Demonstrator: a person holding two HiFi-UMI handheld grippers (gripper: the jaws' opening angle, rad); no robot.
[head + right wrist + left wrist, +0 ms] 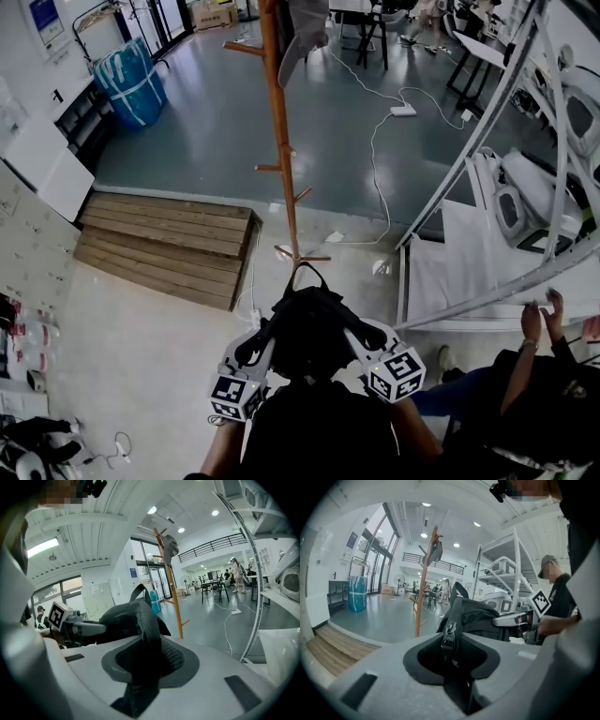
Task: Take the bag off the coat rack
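The black bag [305,330] is off the coat rack [279,122]. It hangs in the air on the near side of the rack's foot, close to the person's body. The left claw [262,342] is pinched tight on one side of the bag, right by a zipper. The right claw [349,330] is pinched tight on the other side, on a fold of the cloth. I think the bag could slip and fall, because each claw only has a small bit of soft cloth. If the two claws pull apart, the zipper may tug open or one side may pop loose. The bag's top loop could also catch a low peg if it swings back toward the rack. Counting: one bag, two claws, one coat rack, one grey cloth [306,26] hanging at the top of the rack, one white cord [372,150] on the floor to the right of the rack, and one wooden step [169,246] to the left of the rack.
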